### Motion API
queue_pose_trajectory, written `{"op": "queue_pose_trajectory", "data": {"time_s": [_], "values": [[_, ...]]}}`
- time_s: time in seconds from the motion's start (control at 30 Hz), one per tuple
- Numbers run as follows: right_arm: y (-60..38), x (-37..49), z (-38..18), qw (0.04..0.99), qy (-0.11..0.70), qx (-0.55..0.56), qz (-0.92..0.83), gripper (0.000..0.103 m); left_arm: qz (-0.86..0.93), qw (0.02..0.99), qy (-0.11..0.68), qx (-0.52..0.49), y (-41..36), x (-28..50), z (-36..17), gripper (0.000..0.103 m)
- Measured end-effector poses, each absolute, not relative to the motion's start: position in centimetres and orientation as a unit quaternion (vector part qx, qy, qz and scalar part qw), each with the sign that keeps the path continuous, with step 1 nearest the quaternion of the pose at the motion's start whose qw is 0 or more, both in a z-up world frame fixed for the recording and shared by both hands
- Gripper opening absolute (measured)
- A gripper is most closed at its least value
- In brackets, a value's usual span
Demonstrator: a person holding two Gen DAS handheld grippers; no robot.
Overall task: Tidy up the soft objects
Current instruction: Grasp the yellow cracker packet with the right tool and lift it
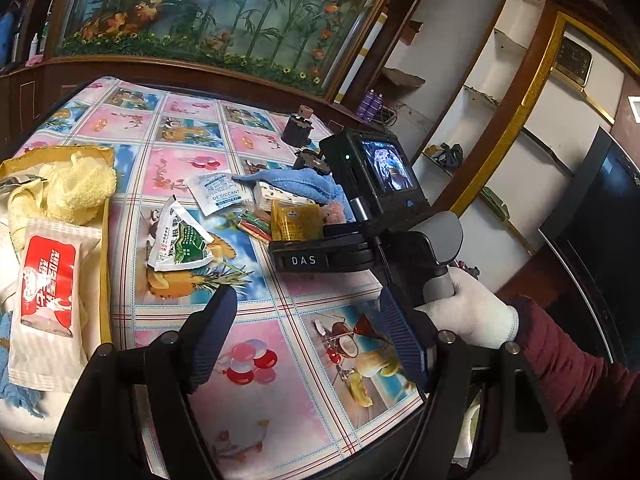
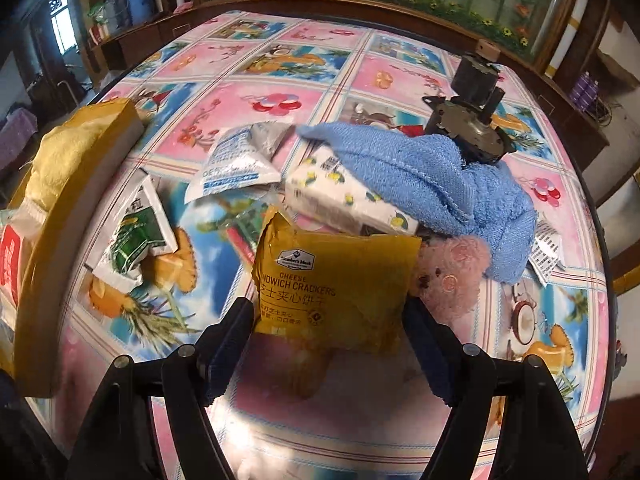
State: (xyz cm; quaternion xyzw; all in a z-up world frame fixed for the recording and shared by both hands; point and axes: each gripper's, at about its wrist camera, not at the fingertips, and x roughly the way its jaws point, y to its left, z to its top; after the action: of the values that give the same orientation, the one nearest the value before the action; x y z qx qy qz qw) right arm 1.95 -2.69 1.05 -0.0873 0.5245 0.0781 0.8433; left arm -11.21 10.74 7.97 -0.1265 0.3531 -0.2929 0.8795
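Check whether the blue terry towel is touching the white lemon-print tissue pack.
Touching. In the right wrist view, the blue terry towel drapes directly over the white lemon-print tissue pack, covering its far end.

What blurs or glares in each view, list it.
Right wrist view: motion blur smears the desiccant sachet and yellow box; glare whitens the tablecloth near the right gripper. Left wrist view: sharper, fisheye-bent edges, left gripper shadowed.

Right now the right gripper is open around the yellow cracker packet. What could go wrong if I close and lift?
The right gripper brackets the cracker packet, whose contents may crush under a hard squeeze. The pink plush sits against the right finger and may get pinched too. The blue towel lies close behind the packet, so lifting could drag it.
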Motion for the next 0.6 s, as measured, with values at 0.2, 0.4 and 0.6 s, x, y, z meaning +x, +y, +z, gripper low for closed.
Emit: {"op": "queue_pose_trajectory", "data": {"time_s": [0.2,0.4,0.6], "values": [[-2.0,0.0,0.6,0.826,0.546,-0.069,0.124,0.078,-0.295,0.878,0.354,-0.131,11.0,-11.3,7.9,0.074],[-2.2,-1.6,2.4,0.827,0.538,-0.038,0.157,0.078,-0.288,0.879,0.354,-0.136,11.5,-11.1,8.0,0.074],[-4.5,-2.9,4.2,0.842,0.519,-0.010,0.149,0.078,-0.285,0.875,0.366,-0.137,11.2,-11.2,7.8,0.074]]}}
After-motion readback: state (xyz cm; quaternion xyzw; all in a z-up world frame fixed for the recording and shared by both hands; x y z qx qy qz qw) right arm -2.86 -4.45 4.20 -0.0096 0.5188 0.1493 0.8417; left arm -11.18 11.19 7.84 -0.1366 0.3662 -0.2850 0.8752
